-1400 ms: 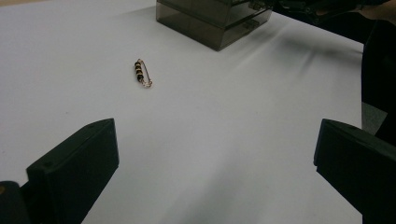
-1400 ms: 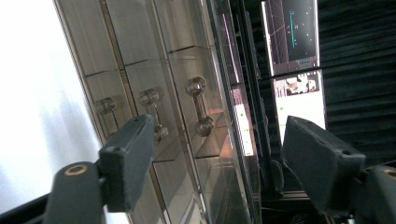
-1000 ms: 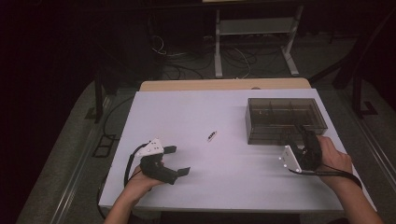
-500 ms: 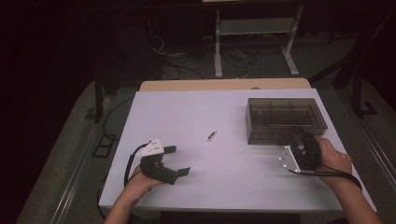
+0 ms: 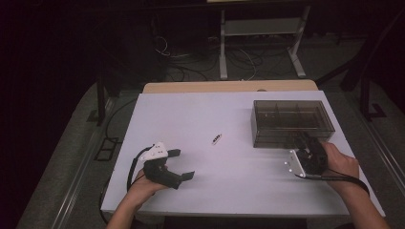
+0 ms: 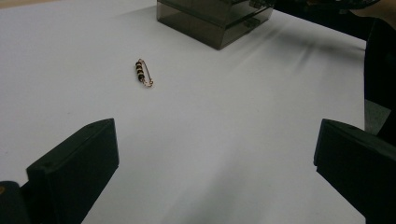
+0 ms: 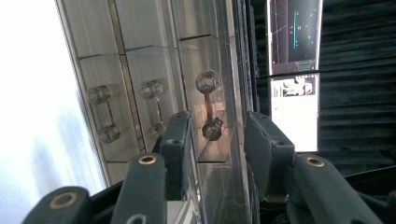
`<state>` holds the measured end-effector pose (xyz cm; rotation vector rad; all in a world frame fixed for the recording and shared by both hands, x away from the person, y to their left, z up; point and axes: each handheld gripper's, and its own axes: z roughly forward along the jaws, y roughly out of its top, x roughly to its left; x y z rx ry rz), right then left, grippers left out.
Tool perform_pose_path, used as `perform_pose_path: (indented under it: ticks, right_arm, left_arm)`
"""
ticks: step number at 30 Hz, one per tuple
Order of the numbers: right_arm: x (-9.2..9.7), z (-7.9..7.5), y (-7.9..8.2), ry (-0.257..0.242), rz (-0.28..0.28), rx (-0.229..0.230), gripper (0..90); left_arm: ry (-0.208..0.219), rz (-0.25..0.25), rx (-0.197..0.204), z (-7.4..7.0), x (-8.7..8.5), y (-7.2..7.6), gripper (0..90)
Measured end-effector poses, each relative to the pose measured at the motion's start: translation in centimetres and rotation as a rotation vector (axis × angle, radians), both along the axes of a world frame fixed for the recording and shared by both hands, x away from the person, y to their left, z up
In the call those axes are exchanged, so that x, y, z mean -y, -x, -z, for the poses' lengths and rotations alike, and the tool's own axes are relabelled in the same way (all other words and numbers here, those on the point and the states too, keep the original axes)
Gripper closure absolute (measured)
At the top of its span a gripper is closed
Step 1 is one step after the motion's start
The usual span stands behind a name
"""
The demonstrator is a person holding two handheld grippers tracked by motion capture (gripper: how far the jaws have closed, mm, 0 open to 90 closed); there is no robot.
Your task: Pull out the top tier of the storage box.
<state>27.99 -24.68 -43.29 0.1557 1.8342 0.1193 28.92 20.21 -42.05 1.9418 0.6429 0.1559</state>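
The left hand-held gripper (image 5: 181, 164) is resting on the white table (image 5: 229, 119) with its jaws standing wide apart, pointing toward a small beaded safety pin (image 6: 144, 73) lying alone mid-table. The right hand-held gripper (image 7: 217, 140) is facing the smoky drawer box (image 5: 291, 122), its jaws parted around a dumbbell-shaped drawer handle (image 7: 209, 105) without touching it.

free: bare table (image 5: 200, 114) left and centre | obstacles: small pin (image 5: 217, 139) mid-table; smoky box (image 5: 291, 122) far right, right gripper (image 5: 302, 143) just beside its near wall
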Motion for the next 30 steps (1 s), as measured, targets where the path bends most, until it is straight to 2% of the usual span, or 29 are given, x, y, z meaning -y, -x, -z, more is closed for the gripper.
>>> perform_pose_path:
  ticks: [12, 30]
  right_arm:
    - [-0.01, 0.22, -0.14, 0.011, 0.007, -0.006, 68.9]
    - [-0.02, 0.35, -0.35, 0.017, 0.01, -0.006, 75.4]
  left_arm:
    - [0.001, -0.001, 0.0, 0.0, -0.01, 0.0, 0.0]
    - [0.001, -0.001, 0.002, 0.01, 0.0, 0.01, 0.0]
